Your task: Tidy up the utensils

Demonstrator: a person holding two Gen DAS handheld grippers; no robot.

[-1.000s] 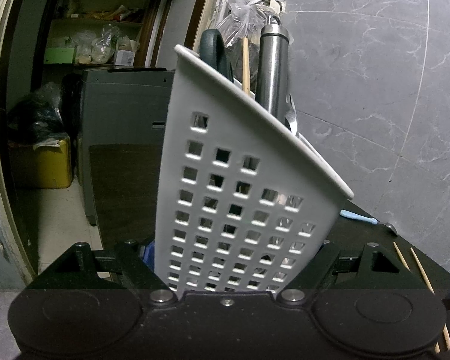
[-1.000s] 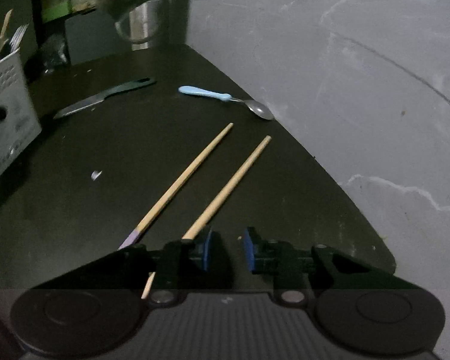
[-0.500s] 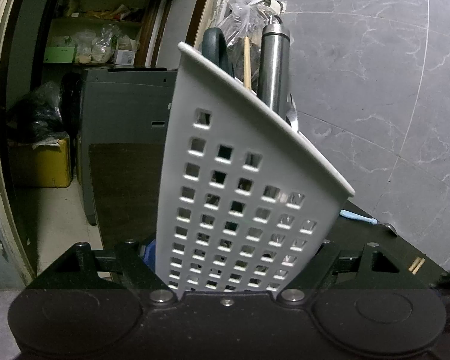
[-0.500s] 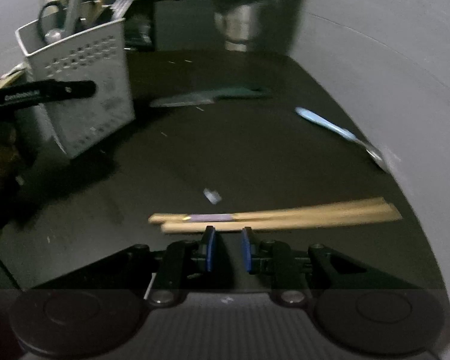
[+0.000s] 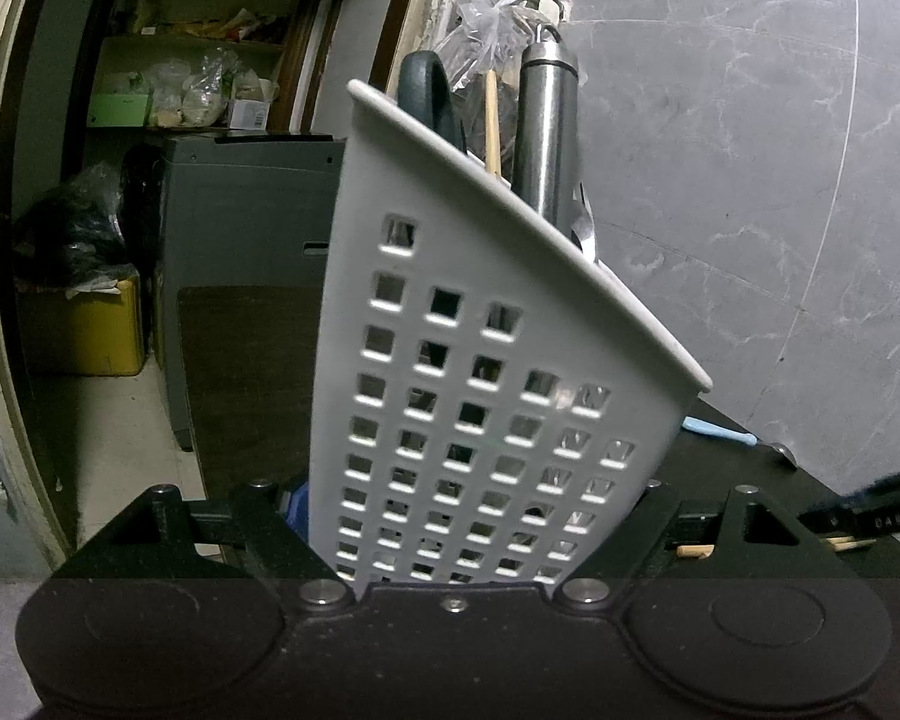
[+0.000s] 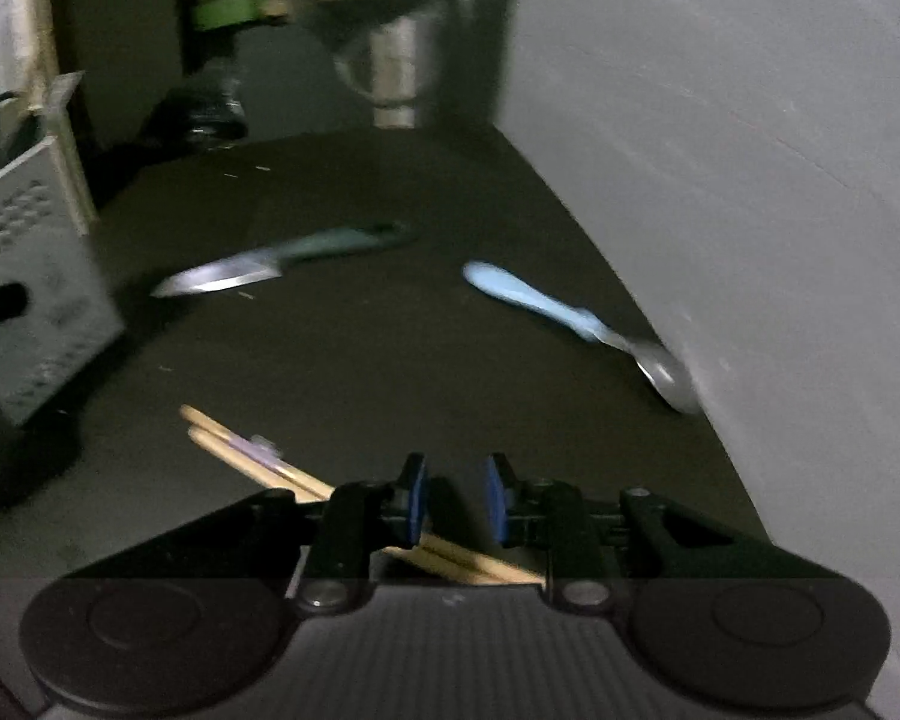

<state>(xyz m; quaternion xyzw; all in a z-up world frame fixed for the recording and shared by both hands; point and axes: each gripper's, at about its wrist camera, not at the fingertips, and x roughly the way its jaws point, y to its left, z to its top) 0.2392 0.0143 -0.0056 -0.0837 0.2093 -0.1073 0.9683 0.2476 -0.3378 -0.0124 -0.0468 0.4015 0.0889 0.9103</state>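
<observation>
My left gripper (image 5: 459,498) is shut on a white perforated utensil caddy (image 5: 480,420), one finger on each side wall. The caddy leans and holds a dark scissors handle (image 5: 426,96), a wooden stick (image 5: 493,126) and a steel handle (image 5: 546,138). In the right wrist view the caddy (image 6: 36,300) stands at the far left. My right gripper (image 6: 453,498) hovers low over the dark table, its jaws opening with an empty gap between the blue pads. Two chopsticks (image 6: 234,444) lie together, running under its fingers. A green-handled knife (image 6: 270,264) and a blue-handled spoon (image 6: 546,306) lie beyond.
A grey marble wall (image 5: 750,180) bounds the table on the right, and the spoon's bowl touches it. A steel vessel (image 6: 396,78) stands at the table's far end. Left of the caddy, a grey cabinet (image 5: 246,228) and a yellow box (image 5: 84,324) stand on the floor.
The right gripper swung and moved across the table. The chopsticks, apart a second ago, now lie side by side under it. The left gripper and caddy stayed put.
</observation>
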